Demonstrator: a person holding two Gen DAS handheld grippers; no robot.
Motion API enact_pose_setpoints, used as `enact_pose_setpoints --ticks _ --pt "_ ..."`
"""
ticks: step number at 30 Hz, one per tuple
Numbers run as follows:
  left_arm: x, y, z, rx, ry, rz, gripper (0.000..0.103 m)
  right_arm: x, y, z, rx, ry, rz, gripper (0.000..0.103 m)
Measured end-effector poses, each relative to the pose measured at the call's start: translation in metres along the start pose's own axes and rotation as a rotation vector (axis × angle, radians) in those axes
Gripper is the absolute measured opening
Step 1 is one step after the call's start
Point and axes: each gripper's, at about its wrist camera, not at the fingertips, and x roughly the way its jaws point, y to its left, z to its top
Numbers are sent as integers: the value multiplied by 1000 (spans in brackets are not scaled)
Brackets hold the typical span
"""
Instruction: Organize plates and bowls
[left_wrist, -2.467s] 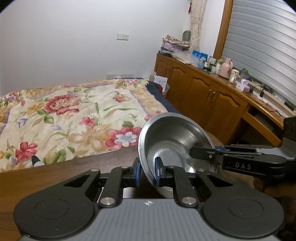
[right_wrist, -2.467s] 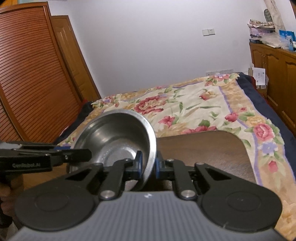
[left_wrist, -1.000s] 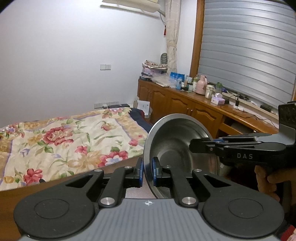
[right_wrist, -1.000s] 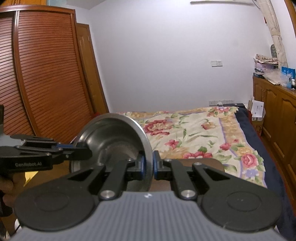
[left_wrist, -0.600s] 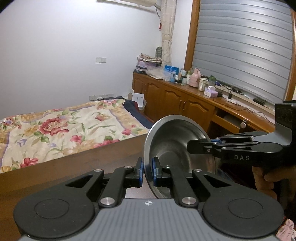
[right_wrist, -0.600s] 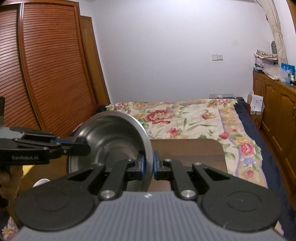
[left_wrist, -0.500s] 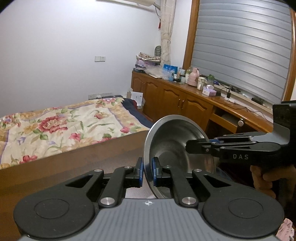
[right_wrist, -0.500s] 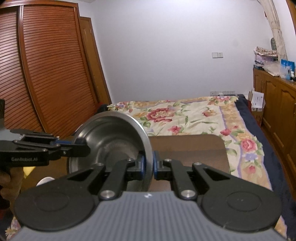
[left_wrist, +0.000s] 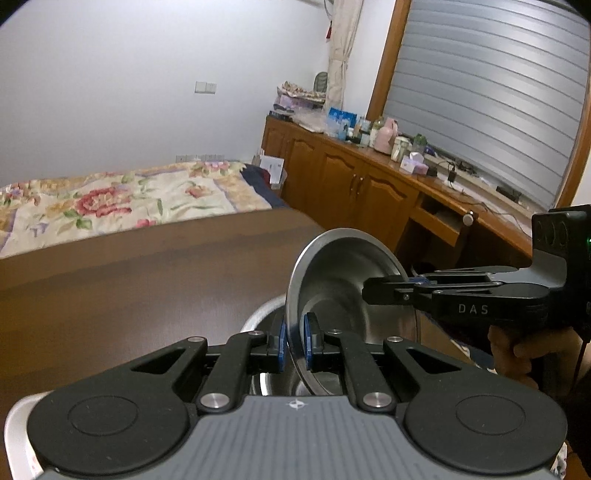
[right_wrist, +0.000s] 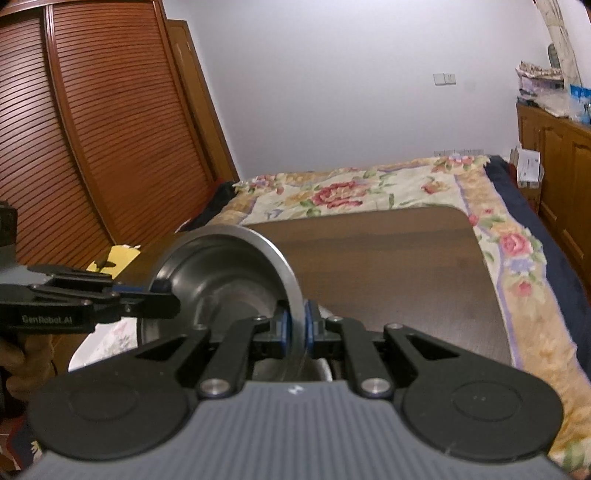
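Observation:
A steel bowl (left_wrist: 332, 280) hangs tilted on its side above the brown table (left_wrist: 129, 295), held by opposite rims. My left gripper (left_wrist: 293, 343) is shut on the bowl's near rim. My right gripper (left_wrist: 369, 291) reaches in from the right and clamps the far rim. In the right wrist view the same steel bowl (right_wrist: 221, 273) is pinched by my right gripper (right_wrist: 297, 332), with my left gripper (right_wrist: 166, 299) on its left rim. A second steel bowl (left_wrist: 258, 314) sits on the table just below, mostly hidden.
A white floral plate (right_wrist: 107, 339) lies on the table (right_wrist: 388, 266) under the left side; a white rim (left_wrist: 11, 435) shows at lower left. A bed with a floral cover (right_wrist: 351, 192) lies beyond, wooden cabinets (left_wrist: 351, 184) to the right, a slatted wardrobe (right_wrist: 92, 129) to the left.
Both grippers have come down towards the table with the bowl still held between them. The tabletop now fills more of the views, and a second steel bowl has appeared beneath.

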Motion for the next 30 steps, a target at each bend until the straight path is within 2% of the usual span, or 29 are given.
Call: enact_pose_setpoints --ticks 8,24,30 --pt "11 -2 -18 -8 43 17 11 6 0 -16 10 20 -26 12" --pt "22 -5 -25 3 90 46 11 11 3 -28 -25 9 -69 13" --pt "23 -6 -22 -2 78 58 11 10 5 -27 -29 -3 -72 14"
